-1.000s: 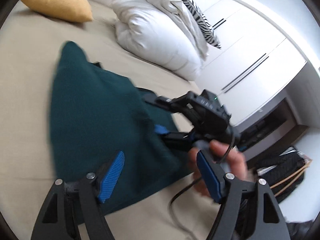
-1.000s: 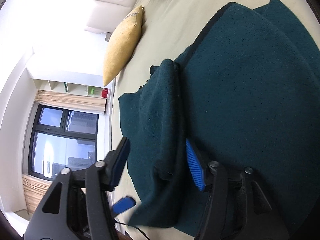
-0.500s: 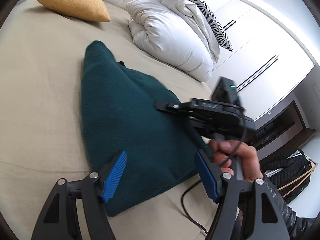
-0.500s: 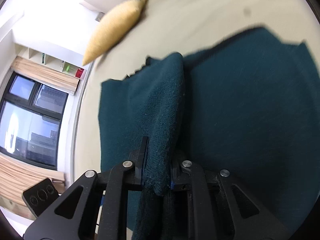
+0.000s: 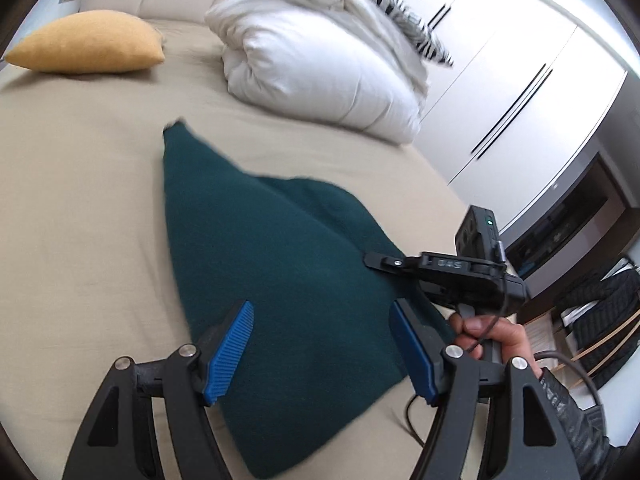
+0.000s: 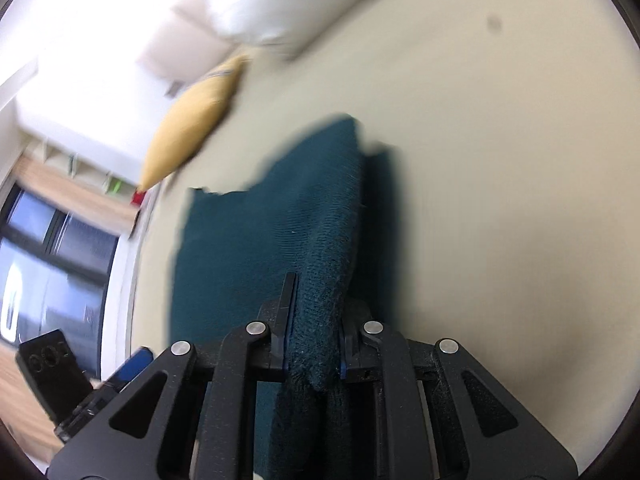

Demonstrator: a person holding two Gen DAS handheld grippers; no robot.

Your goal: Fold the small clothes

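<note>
A dark teal knitted garment (image 5: 276,264) lies on the beige bed (image 5: 72,184), narrowing to a point toward the pillows. My left gripper (image 5: 324,344) hovers over its near part, jaws open, nothing between the blue pads (image 5: 230,346). In the left wrist view the right gripper (image 5: 378,260) reaches in from the right, held by a hand (image 5: 496,338), and clamps the garment's right edge. In the right wrist view my right gripper (image 6: 314,338) is shut on a bunched fold of the teal garment (image 6: 280,232), which is pulled up off the bed (image 6: 500,160).
A yellow cushion (image 5: 88,44) lies at the far left of the bed; a white duvet (image 5: 320,68) with a zebra-print pillow (image 5: 384,4) is piled behind. White wardrobe doors (image 5: 508,80) stand at right, and a dark bag (image 5: 600,320) lies on the floor. A window (image 6: 52,256) is at left.
The right gripper closed on a fold of the teal garment and drew it toward the bed's near edge. The left gripper stayed open and swung sideways over the cloth.
</note>
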